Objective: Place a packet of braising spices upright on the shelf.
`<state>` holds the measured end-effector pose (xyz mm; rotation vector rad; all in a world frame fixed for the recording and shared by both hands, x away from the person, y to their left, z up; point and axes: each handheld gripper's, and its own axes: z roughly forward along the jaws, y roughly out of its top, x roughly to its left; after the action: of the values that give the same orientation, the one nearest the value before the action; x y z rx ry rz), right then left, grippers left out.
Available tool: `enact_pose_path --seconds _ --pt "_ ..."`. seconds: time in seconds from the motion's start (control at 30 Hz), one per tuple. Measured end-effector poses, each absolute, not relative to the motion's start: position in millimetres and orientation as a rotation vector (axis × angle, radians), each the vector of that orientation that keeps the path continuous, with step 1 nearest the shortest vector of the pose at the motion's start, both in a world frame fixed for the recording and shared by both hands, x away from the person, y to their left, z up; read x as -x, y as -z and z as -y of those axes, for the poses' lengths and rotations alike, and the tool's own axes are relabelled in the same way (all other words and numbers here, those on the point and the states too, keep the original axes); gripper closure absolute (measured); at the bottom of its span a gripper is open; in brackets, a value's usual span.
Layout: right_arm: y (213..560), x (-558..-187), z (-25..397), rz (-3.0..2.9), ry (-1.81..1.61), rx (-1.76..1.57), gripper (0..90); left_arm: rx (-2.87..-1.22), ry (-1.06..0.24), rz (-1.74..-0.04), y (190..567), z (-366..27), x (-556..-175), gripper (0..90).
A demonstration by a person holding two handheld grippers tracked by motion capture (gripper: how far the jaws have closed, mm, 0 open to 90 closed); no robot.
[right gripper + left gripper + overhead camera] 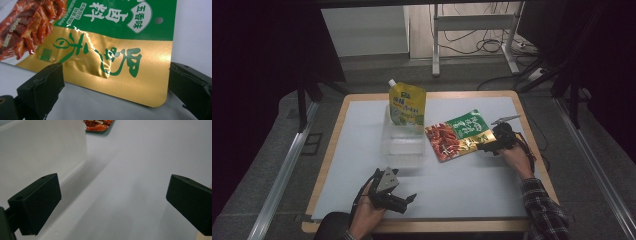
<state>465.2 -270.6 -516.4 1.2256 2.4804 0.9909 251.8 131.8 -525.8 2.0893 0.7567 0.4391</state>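
A flat snack packet, green and gold with a red food picture, lies right of the table's middle. My right gripper stands open at its gold end, and in the right gripper view the packet lies just ahead of the two spread jaws, untouched. A yellow spouted pouch stands upright at the back of a clear plastic box. My left gripper rests open near the front edge, with nothing between its jaws. Its own view has the box wall at left and a corner of the packet at top.
The work surface is a pale sheet on a wooden table. A metal frame and loose cables sit on the floor beyond the far edge. Dark curtains flank both sides.
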Motion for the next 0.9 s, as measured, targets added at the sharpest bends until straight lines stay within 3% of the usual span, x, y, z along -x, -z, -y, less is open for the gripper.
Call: enact_pose_path --seconds 0.23,0.67,0.73,0.9 --pt "508 -463 265 -2.494 -1.168 -1.201 1.8 -2.091 -0.440 -0.752 526 -131 -252 0.0" --pt "515 -472 240 -2.507 -1.073 -1.169 4.8 -2.102 -0.441 -0.747 527 -130 -252 0.0" --pt "515 -473 238 -2.493 -1.023 -1.186 14.9 -2.105 -0.441 -0.746 527 -130 -252 0.0" --pt "514 -471 238 -2.448 -0.949 -1.220 55.9 -2.111 -0.442 -0.745 527 -129 -252 0.0"
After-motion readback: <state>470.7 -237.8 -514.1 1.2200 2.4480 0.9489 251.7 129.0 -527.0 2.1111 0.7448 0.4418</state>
